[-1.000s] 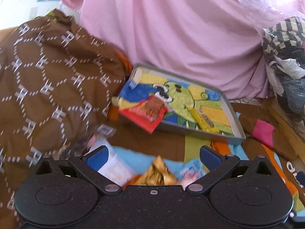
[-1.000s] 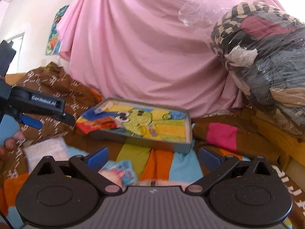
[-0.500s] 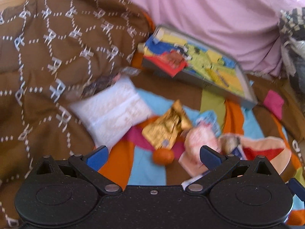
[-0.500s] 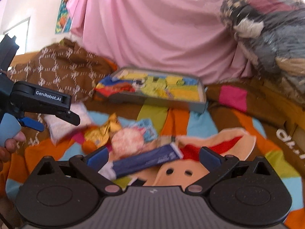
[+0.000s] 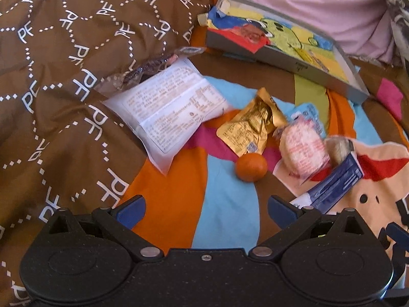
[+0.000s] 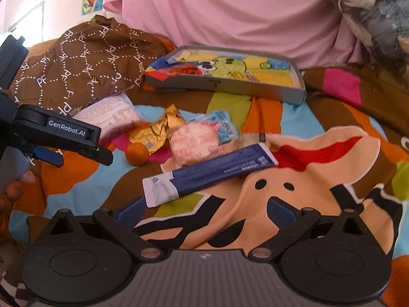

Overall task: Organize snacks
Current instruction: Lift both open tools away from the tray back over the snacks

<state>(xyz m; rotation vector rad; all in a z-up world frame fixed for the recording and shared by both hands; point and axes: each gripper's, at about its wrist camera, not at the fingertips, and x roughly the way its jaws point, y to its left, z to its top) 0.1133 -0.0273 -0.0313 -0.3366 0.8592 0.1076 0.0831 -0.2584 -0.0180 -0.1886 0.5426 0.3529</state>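
Snacks lie loose on a colourful bedsheet: a white packet (image 5: 168, 107), a gold wrapper (image 5: 251, 125), a small orange (image 5: 251, 166), a pink-white round snack (image 5: 301, 151) and a long dark blue packet (image 6: 217, 174). Behind them sits a shallow grey tray (image 5: 288, 58) with a cartoon lining, a red packet (image 5: 242, 35) at its left end. My left gripper (image 5: 205, 209) hovers open just short of the orange. My right gripper (image 6: 204, 211) is open too, its left finger near the blue packet's white end. The left gripper (image 6: 76, 151) also shows in the right wrist view.
A brown patterned blanket (image 5: 64, 64) is heaped on the left. Pink cloth (image 6: 242, 12) hangs behind the tray, and a bundle of clothes in plastic (image 6: 370, 7) stands at the back right. A person's fingers (image 6: 15, 186) hold the left gripper.
Both grippers have tilted down and pulled back from the tray, bringing the loose snacks on the sheet into view. Both stay open and hold nothing.
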